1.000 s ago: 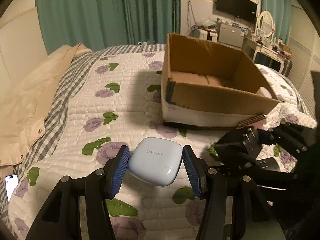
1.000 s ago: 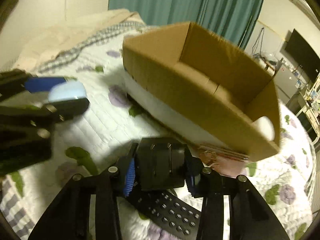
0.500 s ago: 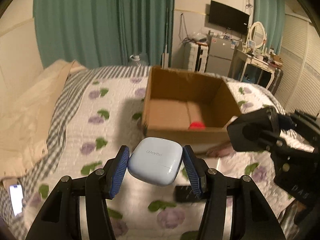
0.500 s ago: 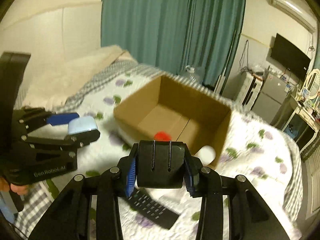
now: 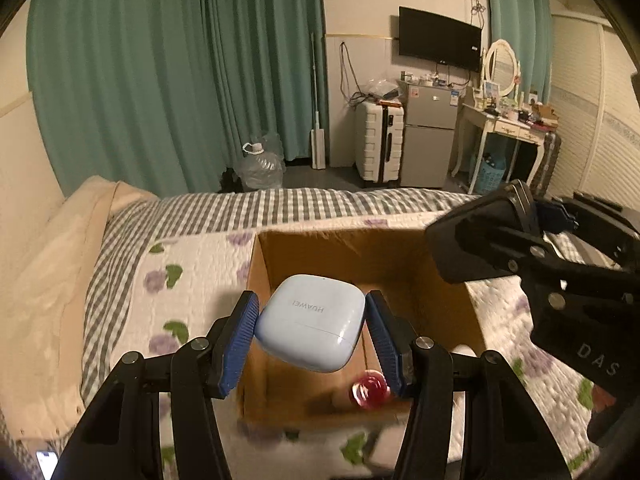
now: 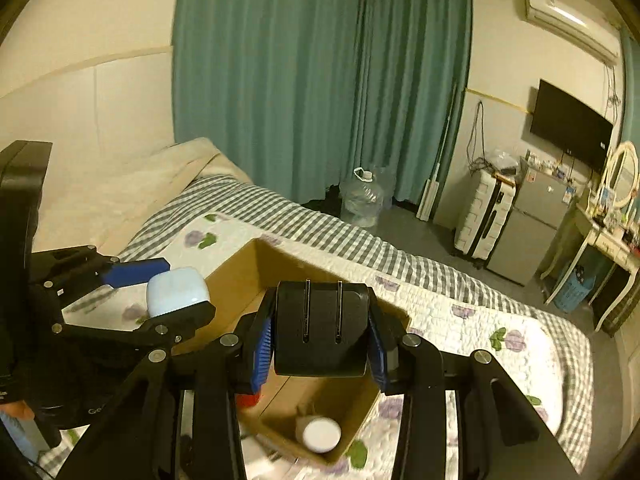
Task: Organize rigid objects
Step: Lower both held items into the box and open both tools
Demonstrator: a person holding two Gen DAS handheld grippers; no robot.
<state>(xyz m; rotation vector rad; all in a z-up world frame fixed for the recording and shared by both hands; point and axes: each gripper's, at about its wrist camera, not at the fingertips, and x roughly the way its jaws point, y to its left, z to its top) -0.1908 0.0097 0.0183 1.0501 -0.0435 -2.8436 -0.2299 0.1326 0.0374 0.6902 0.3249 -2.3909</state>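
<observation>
My left gripper is shut on a pale blue Huawei earbuds case and holds it above the open cardboard box on the bed. My right gripper is shut on a black plug adapter and holds it over the same box. Each gripper shows in the other's view, the right one at the box's far right, the left one at its left. A red round object and a white cylinder lie inside the box.
The box stands on a flowered quilt over a checked sheet. A cream pillow lies at the left. A phone lies at the bed's near left. A water jug, suitcase and fridge stand beyond the bed.
Both grippers have risen from the quilt with their objects and moved forward over the box. The black remote on the quilt has passed out of view.
</observation>
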